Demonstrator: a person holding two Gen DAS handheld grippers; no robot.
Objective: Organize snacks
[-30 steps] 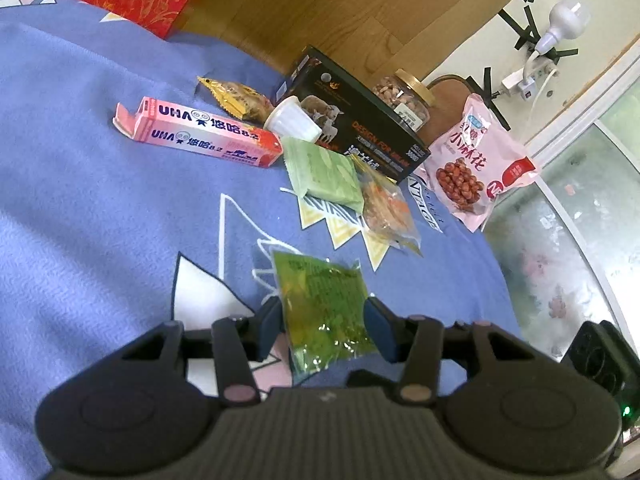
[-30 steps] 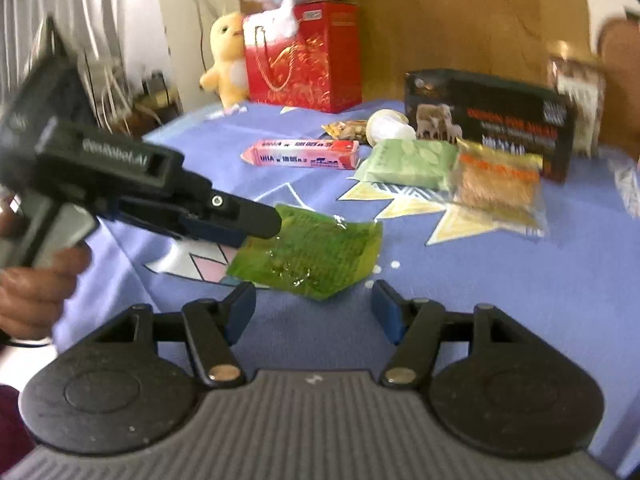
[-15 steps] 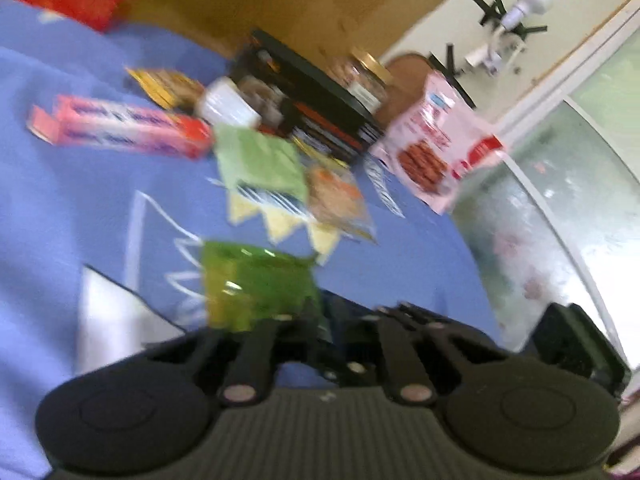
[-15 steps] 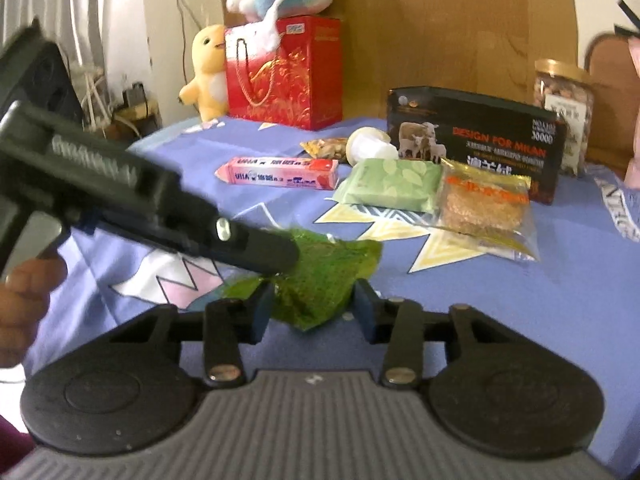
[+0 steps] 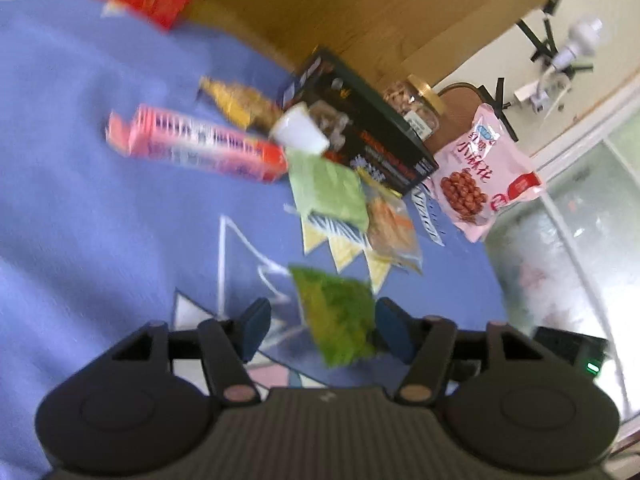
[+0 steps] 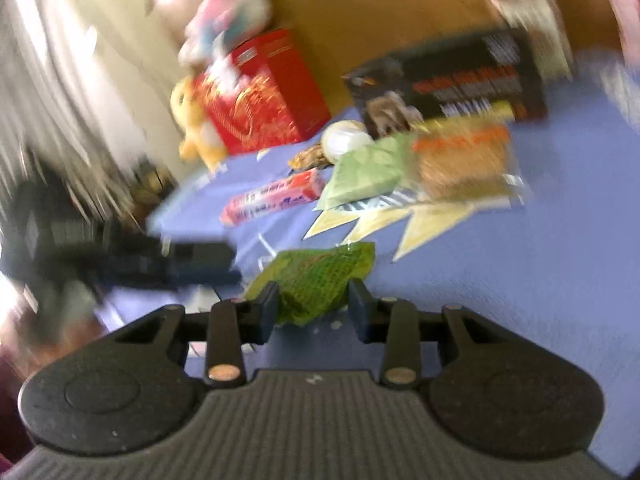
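Observation:
A green snack packet (image 5: pixel 338 312) lies on the blue cloth (image 5: pixel 100 220) near my left gripper (image 5: pixel 320 326), whose jaws stand open around it. In the right wrist view the same packet (image 6: pixel 316 280) sits between the fingers of my right gripper (image 6: pixel 314 304), which are narrowed against its sides. The left gripper (image 6: pixel 192 264) shows there as a dark blur to the packet's left. Farther back lie a pale green packet (image 5: pixel 328 188), an orange packet (image 5: pixel 390 228) and a pink candy box (image 5: pixel 196 144).
A black box (image 5: pixel 368 128) stands at the back with a white cup (image 5: pixel 300 132), a yellow wrapper (image 5: pixel 240 100), a nut jar (image 5: pixel 416 100) and a pink peanut bag (image 5: pixel 480 168). A red gift bag (image 6: pixel 260 92) and plush toys (image 6: pixel 196 128) stand far left.
The left gripper shut on the green packet half a second ago and has opened again. The right gripper has closed in on the packet. Both views are blurred by motion.

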